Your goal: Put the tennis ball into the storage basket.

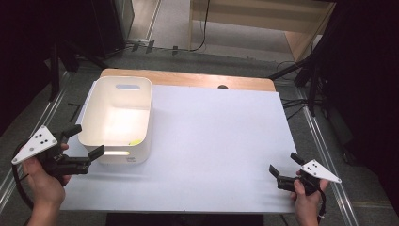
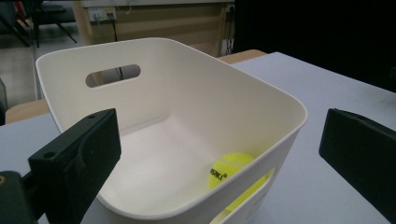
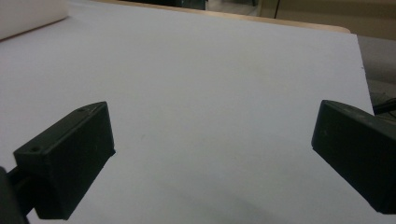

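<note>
A white plastic bin [image 1: 141,101] with handle slots stands on the left of the white table sheet [image 1: 216,141]. Inside it, at the near right corner, lies a yellow tennis ball [image 2: 229,172], seen in the high view as a yellow patch [image 1: 135,141]. My left gripper [image 1: 84,140] is open at the bin's near left corner, its jaws spread wide on either side of that corner with nothing between them; the bin's rim [image 2: 187,49] lies just ahead of it. My right gripper [image 1: 285,163] is open at the table's near right, over bare sheet [image 3: 210,102].
The wooden table edge [image 1: 188,77] shows beyond the sheet. Dark stands and cables [image 1: 301,89] surround the table on the floor. A corner of the white bin [image 3: 28,16] appears far left in the right gripper view.
</note>
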The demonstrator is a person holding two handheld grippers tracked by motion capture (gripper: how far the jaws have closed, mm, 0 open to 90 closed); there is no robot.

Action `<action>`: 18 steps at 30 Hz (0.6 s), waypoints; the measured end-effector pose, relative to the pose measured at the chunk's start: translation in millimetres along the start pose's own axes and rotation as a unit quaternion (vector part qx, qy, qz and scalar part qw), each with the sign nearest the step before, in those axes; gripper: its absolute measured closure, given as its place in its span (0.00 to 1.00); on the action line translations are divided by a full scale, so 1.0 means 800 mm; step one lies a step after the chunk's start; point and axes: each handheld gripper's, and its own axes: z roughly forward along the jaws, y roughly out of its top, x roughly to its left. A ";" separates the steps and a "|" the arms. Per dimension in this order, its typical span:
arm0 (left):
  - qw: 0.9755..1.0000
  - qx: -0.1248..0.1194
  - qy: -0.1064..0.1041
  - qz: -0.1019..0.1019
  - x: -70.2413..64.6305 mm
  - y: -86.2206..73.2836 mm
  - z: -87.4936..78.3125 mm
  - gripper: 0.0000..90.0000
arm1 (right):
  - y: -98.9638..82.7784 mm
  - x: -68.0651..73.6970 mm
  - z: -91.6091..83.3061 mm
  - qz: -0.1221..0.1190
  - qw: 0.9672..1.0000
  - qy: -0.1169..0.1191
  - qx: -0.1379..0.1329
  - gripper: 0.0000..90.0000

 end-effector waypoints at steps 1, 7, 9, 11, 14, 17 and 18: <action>1.000 0.000 0.001 0.002 0.001 -0.001 -0.001 0.00 | 0.000 0.000 0.000 0.000 1.000 0.000 0.000 0.00; 1.000 -0.008 -0.001 -0.007 0.004 -0.010 -0.008 0.00 | 0.000 0.000 0.000 0.000 1.000 -0.001 0.000 0.00; 1.000 -0.012 0.001 -0.009 0.005 -0.013 -0.011 0.00 | 0.000 0.000 0.000 0.000 1.000 -0.001 0.000 0.00; 1.000 -0.013 0.000 -0.011 0.006 -0.016 -0.013 0.00 | 0.000 0.000 0.000 0.000 1.000 0.000 0.000 0.00; 1.000 -0.014 0.005 -0.015 0.008 -0.020 -0.015 0.00 | 0.000 0.000 0.000 -0.002 1.000 -0.001 -0.001 0.00; 1.000 -0.014 0.008 -0.015 0.010 -0.025 -0.017 0.00 | 0.000 0.000 0.000 -0.002 1.000 0.000 -0.002 0.00; 1.000 -0.014 0.008 -0.018 0.010 -0.027 -0.017 0.00 | 0.000 0.000 0.000 -0.002 1.000 0.000 -0.002 0.00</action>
